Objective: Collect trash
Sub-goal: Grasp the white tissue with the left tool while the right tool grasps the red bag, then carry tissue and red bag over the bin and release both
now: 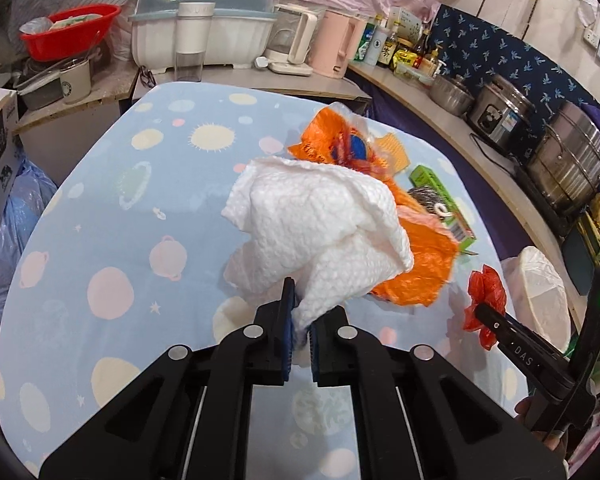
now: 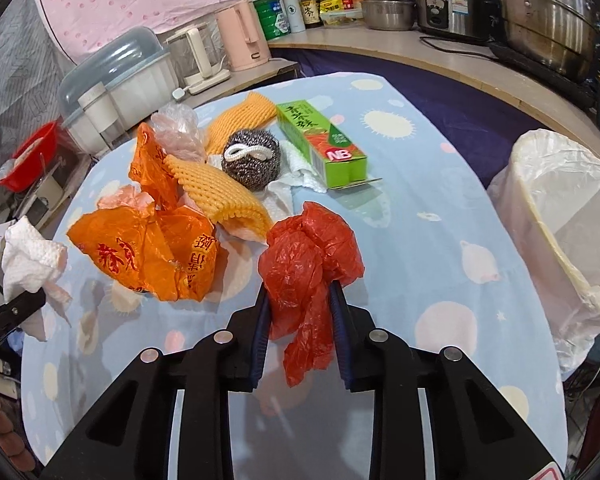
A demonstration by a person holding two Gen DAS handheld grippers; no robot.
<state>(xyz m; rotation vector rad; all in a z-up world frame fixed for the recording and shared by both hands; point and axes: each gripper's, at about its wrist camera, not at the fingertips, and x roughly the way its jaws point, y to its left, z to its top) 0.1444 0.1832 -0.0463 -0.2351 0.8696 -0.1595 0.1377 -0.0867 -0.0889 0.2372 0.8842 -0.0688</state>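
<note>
My left gripper [image 1: 298,316] is shut on a crumpled white paper towel [image 1: 320,232] and holds it above the table; the towel also shows in the right wrist view [image 2: 30,260]. My right gripper [image 2: 300,308] is shut on a crumpled red plastic bag [image 2: 308,252], also seen in the left wrist view [image 1: 486,292]. On the table lie orange plastic bags [image 2: 148,252], yellow foam netting [image 2: 220,196], a steel scourer [image 2: 252,160], a green box [image 2: 324,140], a clear bag [image 2: 178,128] and more white paper [image 2: 300,172]. A bin lined with a white bag [image 2: 560,208] stands at the table's right.
The table has a light blue planet-print cloth [image 2: 440,280]. Behind it a counter holds a dish rack [image 1: 204,32], kettles [image 1: 336,44], bottles, a rice cooker [image 1: 500,116] and steel pots [image 1: 568,160]. A red basin [image 1: 70,32] and boxes crowd the left.
</note>
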